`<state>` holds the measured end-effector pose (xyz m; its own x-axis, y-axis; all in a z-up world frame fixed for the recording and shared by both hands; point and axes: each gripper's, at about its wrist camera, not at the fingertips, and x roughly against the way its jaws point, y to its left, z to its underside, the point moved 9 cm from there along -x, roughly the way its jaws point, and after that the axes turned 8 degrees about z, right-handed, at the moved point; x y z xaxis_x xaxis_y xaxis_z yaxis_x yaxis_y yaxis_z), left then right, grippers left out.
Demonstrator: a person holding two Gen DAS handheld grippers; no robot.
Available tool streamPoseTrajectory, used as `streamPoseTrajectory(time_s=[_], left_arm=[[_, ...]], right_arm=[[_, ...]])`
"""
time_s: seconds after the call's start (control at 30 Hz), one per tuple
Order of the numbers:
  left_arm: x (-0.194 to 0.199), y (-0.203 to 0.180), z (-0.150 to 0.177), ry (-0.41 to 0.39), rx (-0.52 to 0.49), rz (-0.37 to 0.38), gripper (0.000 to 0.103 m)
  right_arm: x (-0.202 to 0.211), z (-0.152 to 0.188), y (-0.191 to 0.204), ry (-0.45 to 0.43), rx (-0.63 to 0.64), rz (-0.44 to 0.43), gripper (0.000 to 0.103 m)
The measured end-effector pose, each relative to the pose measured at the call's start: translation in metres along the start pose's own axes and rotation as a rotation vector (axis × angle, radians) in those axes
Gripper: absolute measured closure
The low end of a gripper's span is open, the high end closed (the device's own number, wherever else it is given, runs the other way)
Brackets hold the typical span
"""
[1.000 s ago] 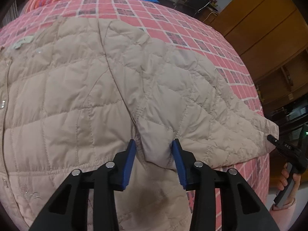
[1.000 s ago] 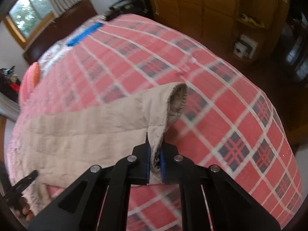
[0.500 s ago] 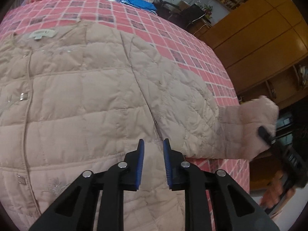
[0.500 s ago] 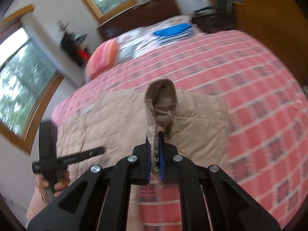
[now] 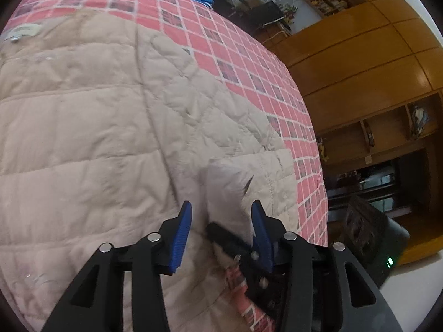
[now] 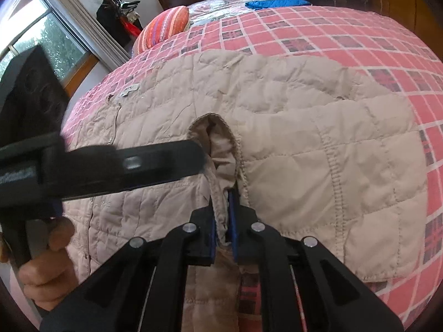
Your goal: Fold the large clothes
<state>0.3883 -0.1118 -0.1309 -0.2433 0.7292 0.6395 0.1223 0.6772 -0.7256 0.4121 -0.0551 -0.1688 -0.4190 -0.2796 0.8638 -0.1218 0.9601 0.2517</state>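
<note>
Jacket, one, beige quilted, lies spread flat on a bed covered in a red-and-white checked sheet; neck label showing near the collar; one sleeve is folded in across the body, its open cuff standing up; right gripper has its fingers clenched on the cuff edge, fabric bunched between the blue pads; left gripper has its fingers spread apart, gripping nothing, hovering just above the jacket with the blurred cuff between them; in the right wrist view the left gripper cuts across the frame from the left, held by a hand, and blocks part of the jacket front; in the left wrist view the right gripper shows as a dark tip by the cuff; around: one striped orange pillow at the bed head; one blue cloth at the far end; one window with a curtain on the left; wooden cupboards with open shelves on the right; two grippers, one hand visible.
</note>
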Motion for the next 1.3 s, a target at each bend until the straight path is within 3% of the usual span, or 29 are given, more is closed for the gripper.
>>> streamPoseTrajectory(time_s=[0.17,0.3,0.47,0.53,0.57,0.6,0.63,0.87,1.0,1.17,1.3], left_arm=[[-0.020,-0.008,-0.006,0.019,0.004,-0.016,0.061],[-0.028,0.002,-0.009,0.027,0.042,-0.029,0.078],[-0.026,0.003,-0.008,0.023,0.040,-0.028,0.083],[-0.022,0.003,-0.008,0.021,0.035,-0.028,0.084],[-0.021,0.003,-0.008,0.022,0.032,-0.028,0.084],[-0.020,0.003,-0.008,0.022,0.035,-0.028,0.086],[-0.018,0.003,-0.008,0.022,0.040,-0.026,0.087],[0.032,-0.002,-0.011,-0.026,0.043,0.039,0.090],[0.093,-0.001,-0.018,-0.094,0.006,0.047,0.090],[0.168,0.020,-0.027,-0.181,-0.019,-0.016,0.091],[0.223,0.065,-0.034,-0.244,0.009,-0.091,0.091]], right_arm=[[-0.003,0.004,0.004,0.007,0.011,0.003,0.091],[0.007,0.010,-0.002,0.012,-0.011,-0.019,0.078],[0.016,0.020,0.000,0.020,0.042,0.009,0.058],[0.021,0.025,0.006,0.006,0.072,0.007,0.056],[0.022,0.028,0.008,0.004,0.083,0.012,0.061],[0.023,0.031,0.011,0.012,0.092,0.019,0.085],[0.022,0.035,0.014,0.030,0.093,0.013,0.094],[0.052,0.033,0.054,-0.029,0.149,-0.043,0.095],[0.069,0.021,0.102,-0.042,0.174,-0.159,0.095],[0.069,0.006,0.175,-0.030,0.234,-0.277,0.095],[0.053,-0.003,0.230,0.001,0.267,-0.344,0.095]])
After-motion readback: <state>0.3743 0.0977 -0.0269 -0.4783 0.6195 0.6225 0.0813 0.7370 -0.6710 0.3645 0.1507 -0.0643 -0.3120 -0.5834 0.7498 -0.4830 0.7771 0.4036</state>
